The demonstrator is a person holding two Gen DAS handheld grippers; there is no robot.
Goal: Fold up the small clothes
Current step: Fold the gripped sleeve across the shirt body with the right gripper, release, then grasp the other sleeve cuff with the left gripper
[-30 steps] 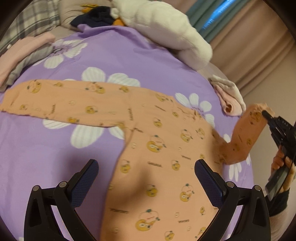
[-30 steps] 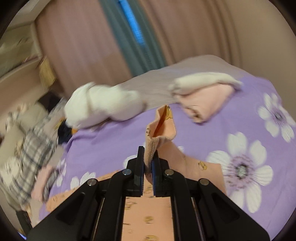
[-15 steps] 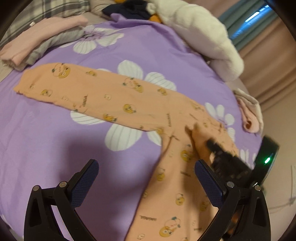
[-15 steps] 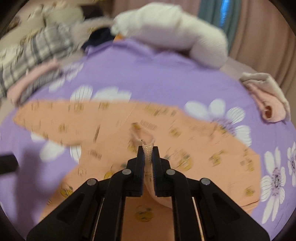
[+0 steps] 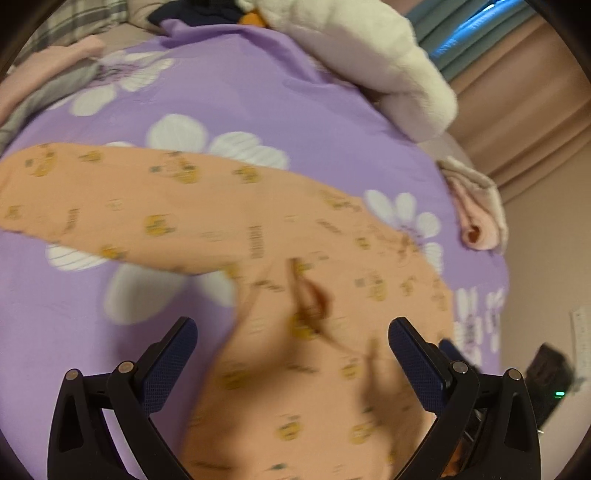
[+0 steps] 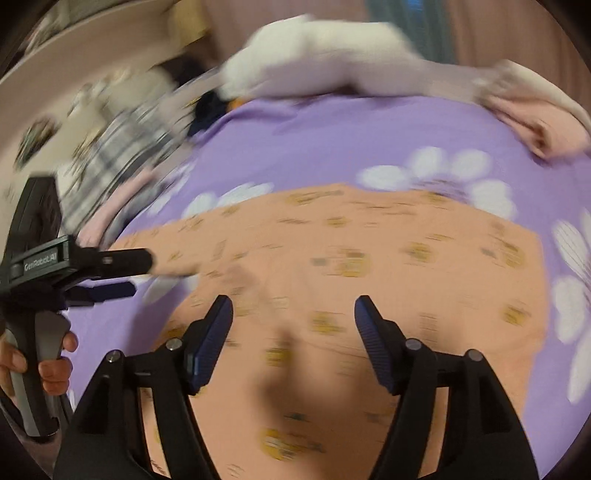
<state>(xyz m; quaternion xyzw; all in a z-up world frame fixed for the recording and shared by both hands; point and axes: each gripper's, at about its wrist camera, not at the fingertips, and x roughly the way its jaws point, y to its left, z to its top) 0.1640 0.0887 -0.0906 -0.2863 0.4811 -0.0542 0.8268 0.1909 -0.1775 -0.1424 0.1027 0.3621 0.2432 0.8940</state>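
Warm, dim indoor light is tinting both views orange-pink. A thin strip of blue light is showing through the curtains [image 5: 469, 29] at the upper right of the left wrist view. Motion blur is smearing the print on the orange garment [image 5: 280, 288] in both views; the right wrist view is blurring more heavily, especially across the white blanket [image 6: 325, 55] and the plaid fabric [image 6: 122, 147]. The left hand-held gripper [image 5: 291, 365] and right hand-held gripper [image 6: 293, 339] are staying sharp. A soft shadow is falling on the garment between the right fingers. Fisheye distortion is bending the purple bedspread [image 5: 258, 96], and dark vignetting is cutting the corners.
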